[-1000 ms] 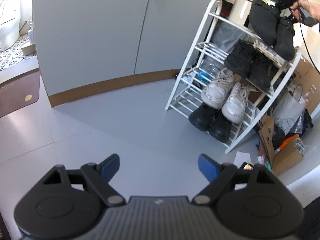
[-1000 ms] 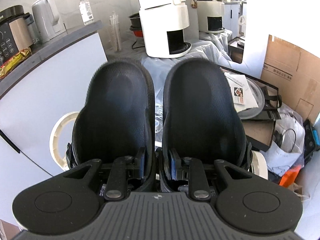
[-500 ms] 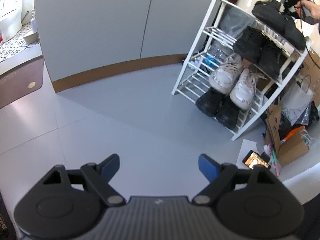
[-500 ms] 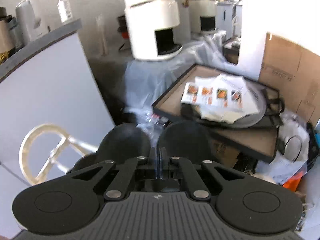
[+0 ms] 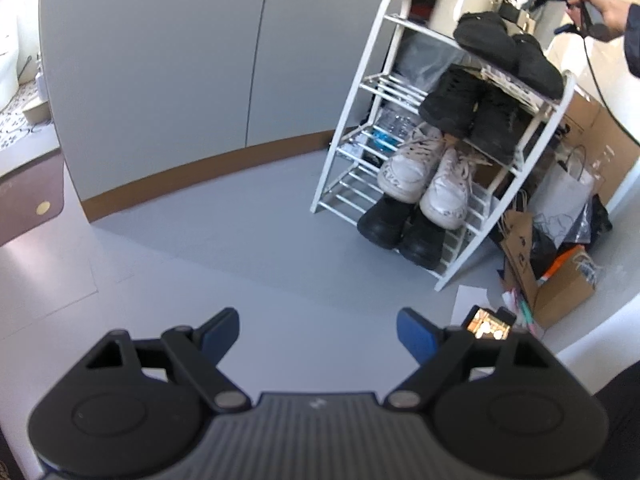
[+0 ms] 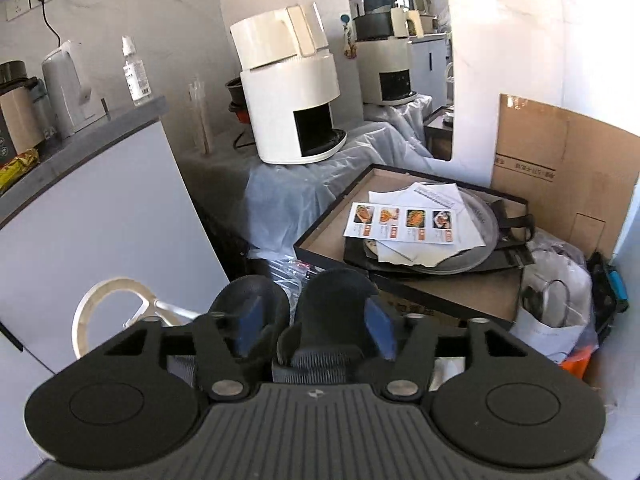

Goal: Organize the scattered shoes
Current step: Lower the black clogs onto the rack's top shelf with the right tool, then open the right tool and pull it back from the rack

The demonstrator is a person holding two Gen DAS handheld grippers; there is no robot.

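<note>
A white shoe rack stands against the grey cabinet. On its top shelf lies a pair of black slippers. Below them are black shoes, white sneakers and a black pair on the lowest shelf. In the right wrist view my right gripper hovers just behind the slippers, its jaws opening. The blue pads stand apart at the heels and do not press on them. My left gripper is open and empty over the bare grey floor, well short of the rack.
A phone and a sheet of paper lie on the floor beside the rack's right foot. Cardboard boxes and bags crowd the right. Behind the rack are a white appliance, a tray with papers and cardboard.
The right gripper, shut on the inner sides of both slippers, set them down on the top shelf and spread its jaws. The left view shifted slightly; the phone came into sight.
</note>
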